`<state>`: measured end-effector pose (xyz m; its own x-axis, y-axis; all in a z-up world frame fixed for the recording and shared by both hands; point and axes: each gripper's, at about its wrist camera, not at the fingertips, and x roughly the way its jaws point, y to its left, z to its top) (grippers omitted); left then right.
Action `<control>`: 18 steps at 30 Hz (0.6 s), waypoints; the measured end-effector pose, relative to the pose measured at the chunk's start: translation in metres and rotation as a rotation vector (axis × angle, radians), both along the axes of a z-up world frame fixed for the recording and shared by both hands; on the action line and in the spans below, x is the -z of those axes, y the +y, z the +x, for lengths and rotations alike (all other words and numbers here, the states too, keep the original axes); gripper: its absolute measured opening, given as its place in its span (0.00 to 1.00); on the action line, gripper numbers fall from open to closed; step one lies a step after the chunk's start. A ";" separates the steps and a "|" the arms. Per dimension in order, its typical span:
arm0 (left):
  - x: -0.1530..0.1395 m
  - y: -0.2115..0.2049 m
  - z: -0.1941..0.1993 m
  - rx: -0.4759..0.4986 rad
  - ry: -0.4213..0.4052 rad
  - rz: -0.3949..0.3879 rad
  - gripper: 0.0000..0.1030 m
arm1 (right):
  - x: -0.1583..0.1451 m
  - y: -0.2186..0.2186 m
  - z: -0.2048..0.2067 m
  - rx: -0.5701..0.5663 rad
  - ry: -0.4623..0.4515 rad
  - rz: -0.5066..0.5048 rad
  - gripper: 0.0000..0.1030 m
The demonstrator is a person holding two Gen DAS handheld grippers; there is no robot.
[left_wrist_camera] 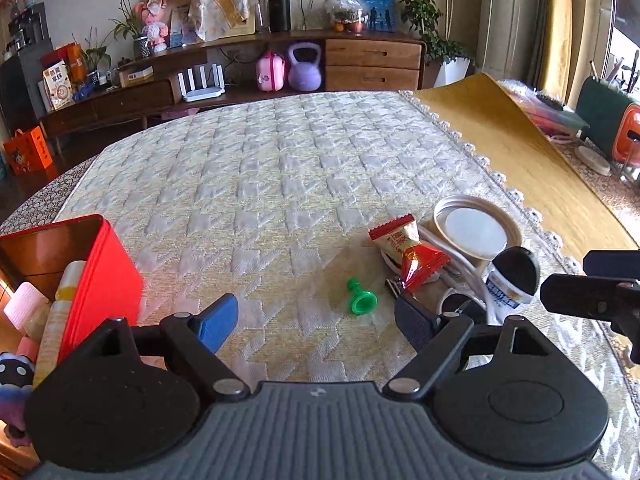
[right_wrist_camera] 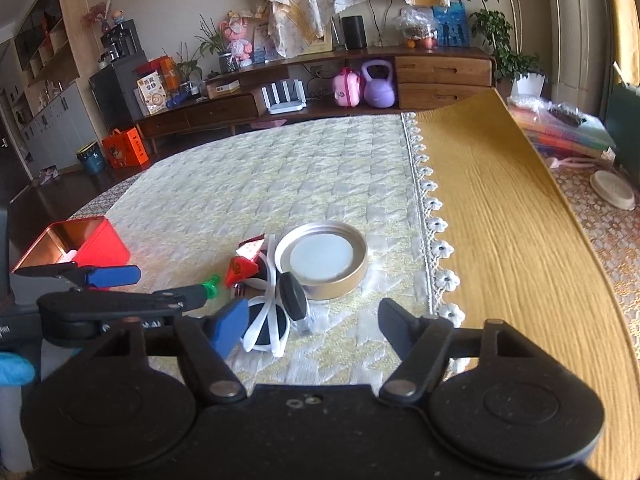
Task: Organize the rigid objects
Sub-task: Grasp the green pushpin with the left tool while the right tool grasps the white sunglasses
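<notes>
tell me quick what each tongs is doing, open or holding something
Left tongs: open, holding nothing; the green plastic piece lies loose between the tips.
Right tongs: open, holding nothing; the white sunglasses lie just ahead.

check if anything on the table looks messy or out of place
Yes. The sunglasses, snack packet, tube and round lid lie in a jumbled heap, overlapping. The green piece lies tipped on its side, apart. The red tin looks orderly.
</notes>
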<state>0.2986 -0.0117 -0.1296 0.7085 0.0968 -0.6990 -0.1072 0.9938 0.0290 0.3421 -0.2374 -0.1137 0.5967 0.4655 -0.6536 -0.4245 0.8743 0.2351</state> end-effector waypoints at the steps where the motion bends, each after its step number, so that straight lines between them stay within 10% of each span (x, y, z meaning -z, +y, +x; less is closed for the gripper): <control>1: 0.002 0.001 0.002 0.000 0.004 -0.007 0.83 | 0.002 0.001 0.002 -0.004 0.005 0.000 0.64; 8: 0.010 -0.001 0.010 -0.003 0.008 -0.026 0.82 | 0.009 0.007 0.010 -0.013 0.015 0.002 0.51; 18: 0.012 -0.009 0.013 0.040 -0.004 -0.030 0.44 | 0.016 0.014 0.017 -0.009 0.038 0.012 0.36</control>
